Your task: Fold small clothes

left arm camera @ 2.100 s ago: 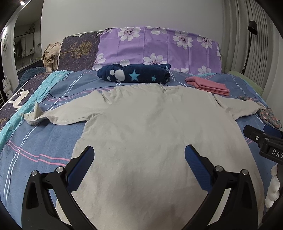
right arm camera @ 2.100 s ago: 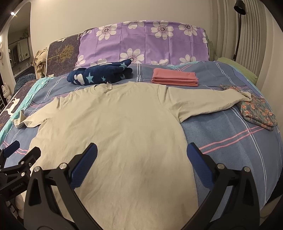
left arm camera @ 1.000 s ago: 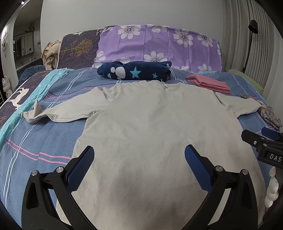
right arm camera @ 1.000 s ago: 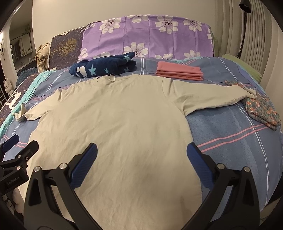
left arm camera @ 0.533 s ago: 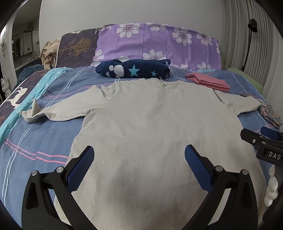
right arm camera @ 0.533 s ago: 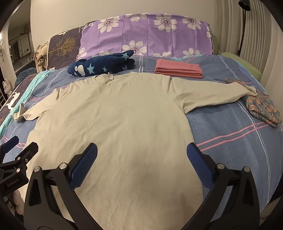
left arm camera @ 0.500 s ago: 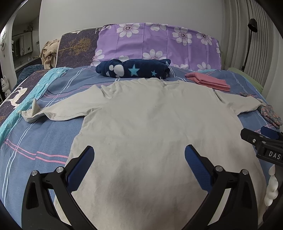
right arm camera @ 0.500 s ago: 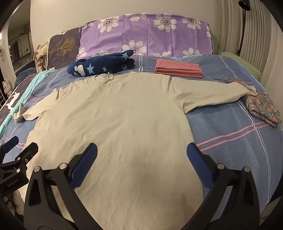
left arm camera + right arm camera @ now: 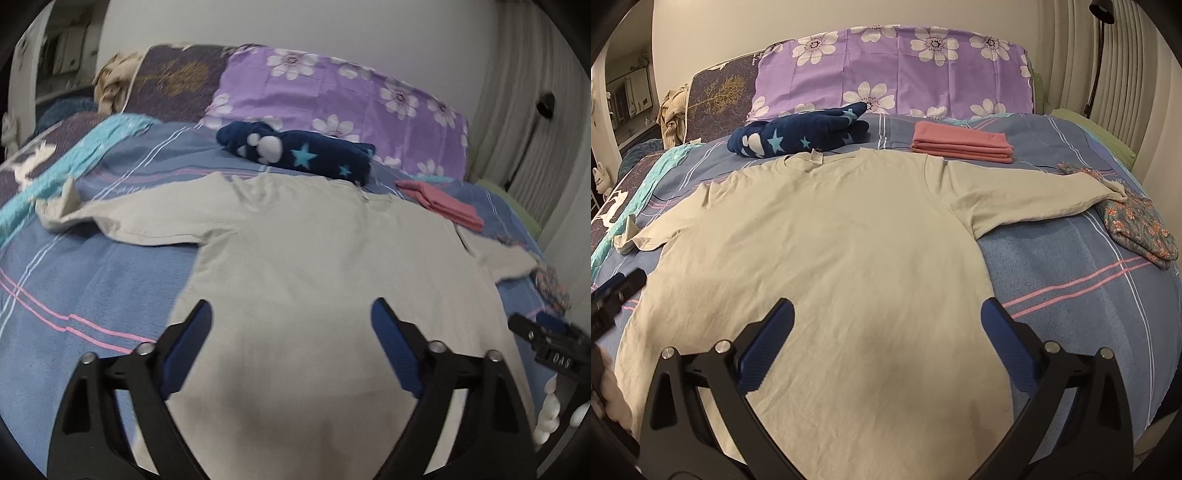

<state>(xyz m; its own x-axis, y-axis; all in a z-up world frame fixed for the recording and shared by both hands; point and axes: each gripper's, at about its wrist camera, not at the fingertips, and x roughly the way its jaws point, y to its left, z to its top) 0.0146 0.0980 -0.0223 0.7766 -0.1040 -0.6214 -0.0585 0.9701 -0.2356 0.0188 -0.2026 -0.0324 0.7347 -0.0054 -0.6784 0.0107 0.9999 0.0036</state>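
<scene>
Spread flat across the blue striped bedspread (image 9: 1071, 302), the beige long-sleeved cotton shirt (image 9: 831, 251) lay with its collar toward the purple flowered pillow (image 9: 897, 74) and both sleeves stretched out to the sides. Your left gripper (image 9: 291, 332) hung over the shirt's lower left part, its blue-padded jaws apart and just narrowing, with only flat cloth beneath them and nothing pinched. Your right gripper (image 9: 886, 332) hovered over the lower right part of the shirt, jaws spread wide and empty. Beyond the collar sat a rolled navy fleece with stars and paw prints (image 9: 798, 133) and a folded stack of pink cloth (image 9: 960, 142). Under the right cuff rested a folded floral garment (image 9: 1141, 225).
</scene>
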